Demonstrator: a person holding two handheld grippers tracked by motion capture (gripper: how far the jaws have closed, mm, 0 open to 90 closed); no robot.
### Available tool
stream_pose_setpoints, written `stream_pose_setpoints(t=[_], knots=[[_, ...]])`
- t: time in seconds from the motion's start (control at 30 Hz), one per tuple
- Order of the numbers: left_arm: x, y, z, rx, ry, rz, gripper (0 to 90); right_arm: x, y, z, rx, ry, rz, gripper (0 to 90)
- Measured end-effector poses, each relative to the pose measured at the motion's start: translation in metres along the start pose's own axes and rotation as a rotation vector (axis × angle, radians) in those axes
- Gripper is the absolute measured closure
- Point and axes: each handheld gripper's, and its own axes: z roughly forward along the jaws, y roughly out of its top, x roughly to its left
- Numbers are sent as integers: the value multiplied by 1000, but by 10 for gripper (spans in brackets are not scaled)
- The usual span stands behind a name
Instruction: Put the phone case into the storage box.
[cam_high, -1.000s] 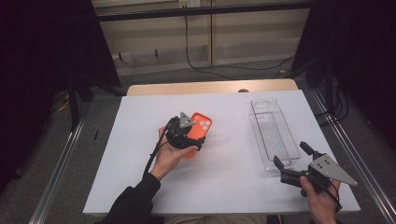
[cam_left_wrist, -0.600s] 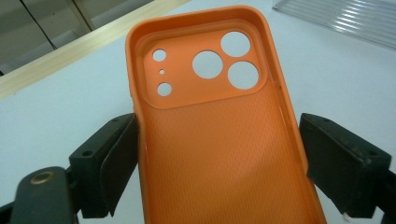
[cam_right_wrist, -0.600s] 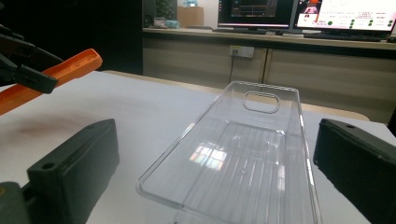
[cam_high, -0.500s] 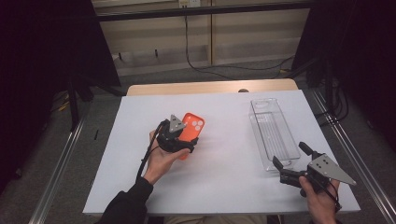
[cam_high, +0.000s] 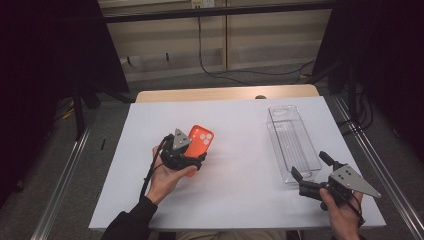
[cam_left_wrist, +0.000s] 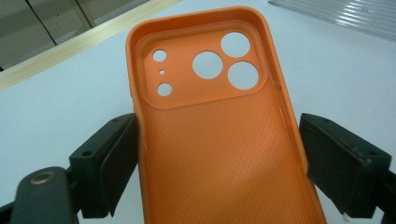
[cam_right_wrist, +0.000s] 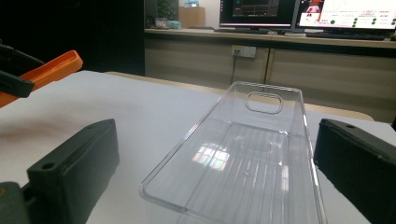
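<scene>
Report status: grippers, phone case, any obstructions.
Left gripper shut on orange phone case, lifted. Right gripper open, at clear tray near end. Path between unobstructed.

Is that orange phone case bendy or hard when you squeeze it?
Probably bendy. The orange case is an empty thin-walled shell with open camera holes, so its sides may flex between the jaws of the left gripper. It likely weighs little, with no phone inside. Its dotted inner texture and matte look suggest rubbery material that shouldn't slip easily.
</scene>
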Motion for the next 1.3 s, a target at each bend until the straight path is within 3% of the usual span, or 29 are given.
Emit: stream_pose_setpoints(t=[0.67,1.0,1.3], knots=[[-17,-16,-15,-6,-53,10,142,14,9,8,-4,55,10,0],[-36,-24,-20,5,-81,38,143,32,12,17,17,107,9,4],[-40,-27,-27,-3,-81,49,143,48,15,25,37,158,16,1]])
